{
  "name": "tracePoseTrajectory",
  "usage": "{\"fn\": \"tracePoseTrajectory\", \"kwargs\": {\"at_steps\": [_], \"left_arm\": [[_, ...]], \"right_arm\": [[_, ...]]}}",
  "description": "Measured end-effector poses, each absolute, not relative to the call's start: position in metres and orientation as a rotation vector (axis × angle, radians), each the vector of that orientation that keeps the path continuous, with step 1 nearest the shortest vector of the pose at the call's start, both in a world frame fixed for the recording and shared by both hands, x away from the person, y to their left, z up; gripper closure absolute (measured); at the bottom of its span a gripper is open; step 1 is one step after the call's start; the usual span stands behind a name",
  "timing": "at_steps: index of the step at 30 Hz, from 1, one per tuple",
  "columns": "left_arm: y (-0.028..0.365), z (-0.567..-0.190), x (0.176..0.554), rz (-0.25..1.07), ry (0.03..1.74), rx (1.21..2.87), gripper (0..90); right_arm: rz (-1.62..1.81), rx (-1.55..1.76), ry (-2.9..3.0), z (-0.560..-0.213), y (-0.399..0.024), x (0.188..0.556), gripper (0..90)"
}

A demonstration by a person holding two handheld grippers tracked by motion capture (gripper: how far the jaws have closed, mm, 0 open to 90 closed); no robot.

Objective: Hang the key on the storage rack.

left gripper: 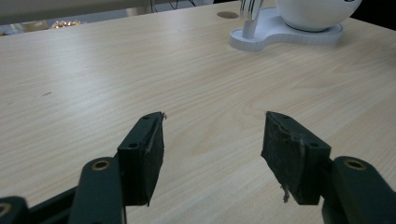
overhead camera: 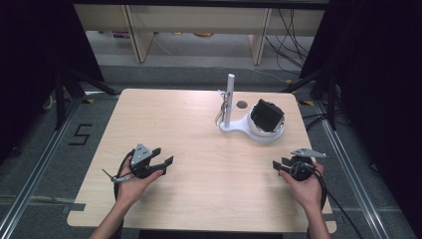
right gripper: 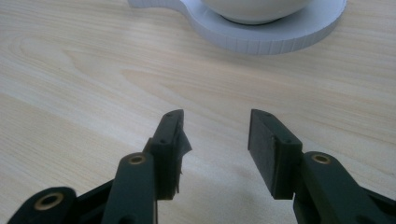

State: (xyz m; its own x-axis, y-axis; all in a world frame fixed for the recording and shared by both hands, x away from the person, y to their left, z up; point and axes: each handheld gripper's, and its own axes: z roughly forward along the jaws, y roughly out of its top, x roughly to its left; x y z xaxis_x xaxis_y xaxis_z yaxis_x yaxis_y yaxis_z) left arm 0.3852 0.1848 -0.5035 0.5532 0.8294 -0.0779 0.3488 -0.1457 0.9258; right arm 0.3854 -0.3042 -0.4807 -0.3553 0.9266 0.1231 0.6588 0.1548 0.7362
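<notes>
A white stand (overhead camera: 245, 128) sits at the table's far right, with an upright post (overhead camera: 229, 99) and a white bowl (overhead camera: 266, 130) that holds a black object (overhead camera: 266, 115). Something small and metallic hangs from the post. My left gripper (overhead camera: 163, 156) rests low over the table's near left, held in a hand, jaws open with only bare wood between them (left gripper: 212, 140). My right gripper (overhead camera: 278, 165) is at the near right, also open and empty (right gripper: 215, 140). The stand's base (right gripper: 261, 37) lies just ahead of it, and the base (left gripper: 280, 35) shows far off in the left gripper view.
The light wooden table (overhead camera: 199, 149) has a small round hole (overhead camera: 242, 104) behind the stand. Beyond the far edge are wooden shelving legs and cables on the floor. Dark curtains flank both sides.
</notes>
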Motion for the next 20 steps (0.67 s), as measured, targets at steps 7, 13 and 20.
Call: {"fn": "tracePoseTrajectory", "kwargs": {"at_steps": [7, 13, 20], "left_arm": [[0.190, -0.512, 0.373, 0.620, 0.960, 1.669, 38.6], [0.193, -0.521, 0.372, 0.616, 0.971, 1.642, 38.2], [0.189, -0.522, 0.372, 0.589, 0.974, 1.648, 37.6]], "right_arm": [[1.052, 1.507, 2.085, -0.484, -0.302, 0.385, 56.3], [1.041, 1.495, 2.088, -0.485, -0.301, 0.385, 56.0], [1.064, 1.493, 2.072, -0.488, -0.301, 0.386, 55.2]]}}
